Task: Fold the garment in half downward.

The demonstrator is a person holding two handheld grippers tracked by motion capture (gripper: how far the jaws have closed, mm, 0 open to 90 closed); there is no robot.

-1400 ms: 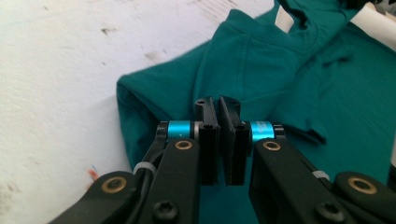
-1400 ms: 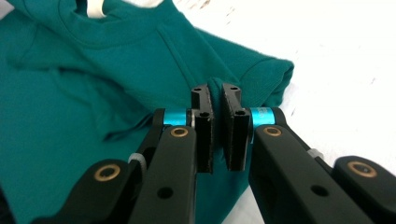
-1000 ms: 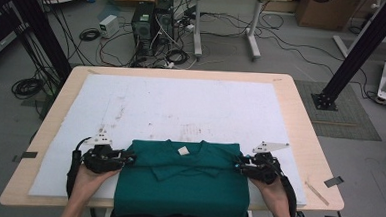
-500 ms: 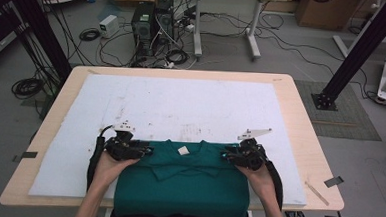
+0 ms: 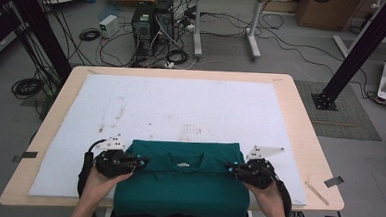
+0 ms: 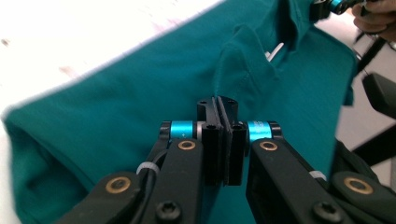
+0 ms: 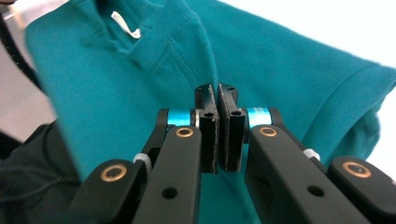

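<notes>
A teal polo shirt (image 5: 181, 190) lies flat on the white mat (image 5: 181, 108) at the table's near edge, collar and white neck label (image 5: 182, 164) facing away from the person. My left gripper (image 5: 140, 163) sits on the shirt's left shoulder, my right gripper (image 5: 230, 169) on its right shoulder. Both pairs of jaws have just been closing. In the left gripper view the left gripper (image 6: 218, 100) pinches a raised ridge of the shirt (image 6: 116, 102). The right gripper (image 7: 215, 88) likewise nips a fold of the shirt (image 7: 289, 70) beside the collar.
The wooden table (image 5: 304, 139) carries the mat, with bare mat stretching beyond the shirt. Black tape marks (image 5: 333, 181) lie near the right edge. Computers and cables (image 5: 152, 31) sit on the floor beyond, and black posts (image 5: 364, 47) stand at both sides.
Both grippers came inward from the shirt's outer edges onto its shoulders. Their jaws went from open to shut on the cloth.
</notes>
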